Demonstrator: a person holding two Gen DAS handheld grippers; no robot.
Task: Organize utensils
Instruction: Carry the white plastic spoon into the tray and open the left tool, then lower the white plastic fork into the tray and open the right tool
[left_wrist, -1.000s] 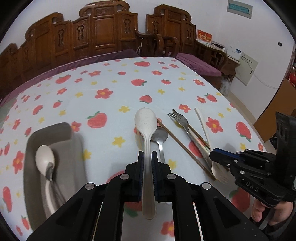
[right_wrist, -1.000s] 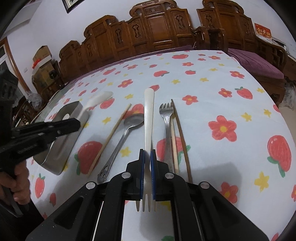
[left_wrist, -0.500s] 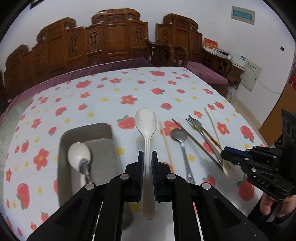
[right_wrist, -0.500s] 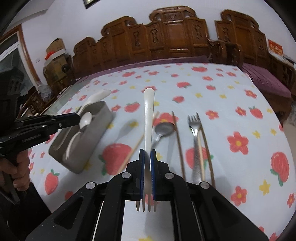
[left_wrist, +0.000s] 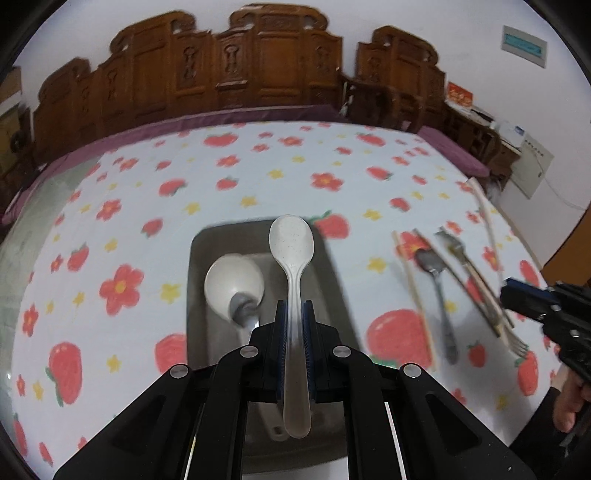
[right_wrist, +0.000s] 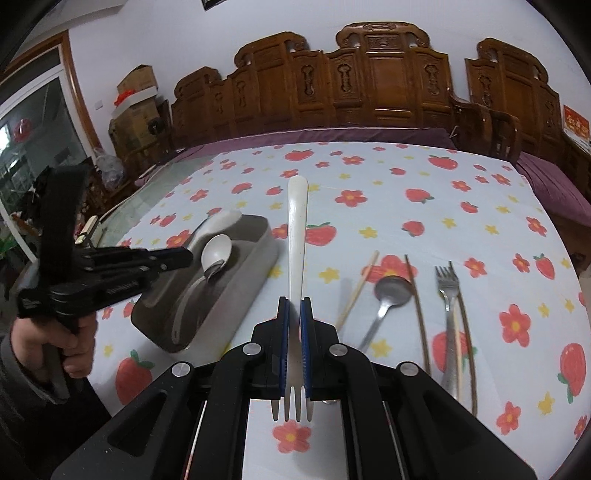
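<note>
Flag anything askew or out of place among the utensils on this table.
Only the chopsticks look scattered: a pale chopstick lies apart, left of the metal spoon, while the dark chopsticks flank the metal fork. Nothing is spilled or damaged.

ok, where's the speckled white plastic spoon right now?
Left wrist view: the speckled white plastic spoon is clamped in the left gripper, held over the grey metal tray, just right of the white spoon lying inside it.

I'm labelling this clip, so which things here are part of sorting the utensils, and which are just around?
Part of the job:
left claw with white spoon
right claw with white fork
metal tray
metal spoon, metal fork, chopsticks on the table

Just around:
wooden chairs
cardboard boxes
</note>
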